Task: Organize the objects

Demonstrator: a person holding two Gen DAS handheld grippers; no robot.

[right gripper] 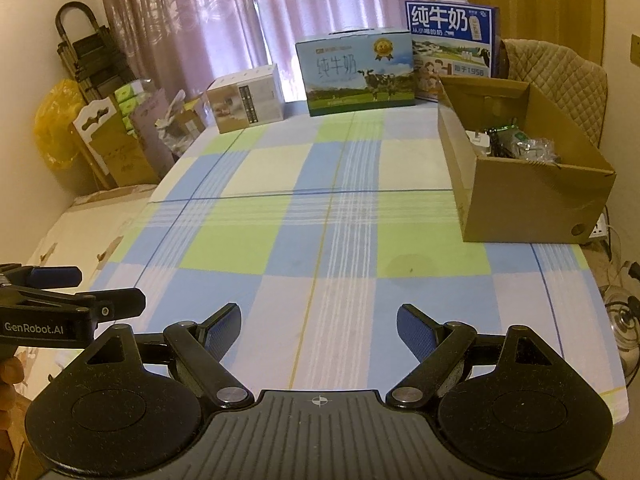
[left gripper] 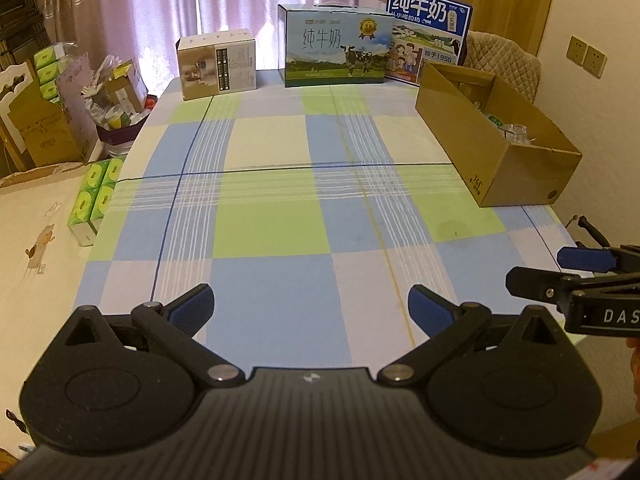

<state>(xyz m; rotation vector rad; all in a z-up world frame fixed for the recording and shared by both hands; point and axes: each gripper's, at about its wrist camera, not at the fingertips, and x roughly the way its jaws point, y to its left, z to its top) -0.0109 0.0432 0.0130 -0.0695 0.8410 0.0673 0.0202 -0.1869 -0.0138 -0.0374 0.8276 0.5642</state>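
Along the far edge of the checked bench [left gripper: 280,216]: a small beige carton [left gripper: 218,65], a milk case [left gripper: 336,50], a blue milk box [left gripper: 430,28]. At right, an open cardboard box [right gripper: 520,200]; inside, seen only from the right wrist, wrapped packets [right gripper: 520,142], perhaps snacks. Left tool [left gripper: 310,306] spread, empty; right tool [right gripper: 319,326] likewise. Green tissue packs [left gripper: 96,196] off the left edge. Pink curtains [right gripper: 240,12] behind.

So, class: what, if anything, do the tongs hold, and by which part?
Nothing. The left tongs and right tongs are open and empty over the table.
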